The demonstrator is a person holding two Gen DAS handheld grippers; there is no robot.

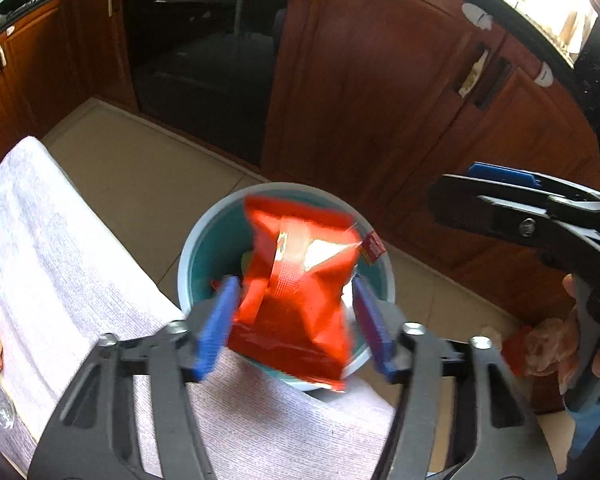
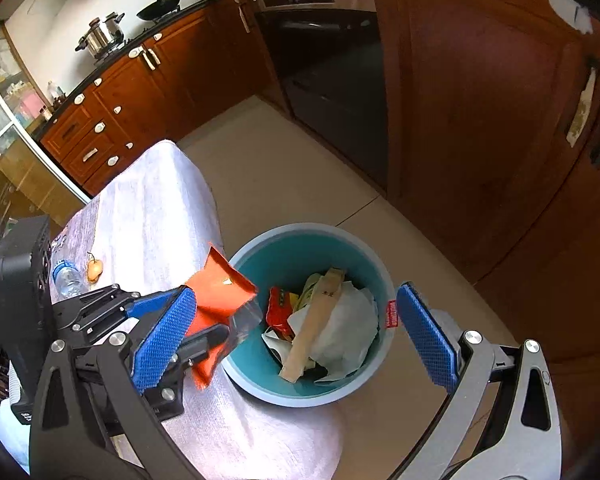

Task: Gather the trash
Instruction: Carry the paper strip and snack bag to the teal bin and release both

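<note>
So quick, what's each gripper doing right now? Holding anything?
Left gripper: open, the orange snack bag sits loose between its fingers, above the trash bin.
Right gripper: wide open, holding nothing.

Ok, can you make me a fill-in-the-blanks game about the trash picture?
1. The snack wrapper between the left gripper pads is ____ in colour.
2. Inside, the round bin is coloured ____.
3. The right gripper holds ____.
4. The plastic bottle lies on the ____.

Missing words: red; teal; nothing; table.
</note>
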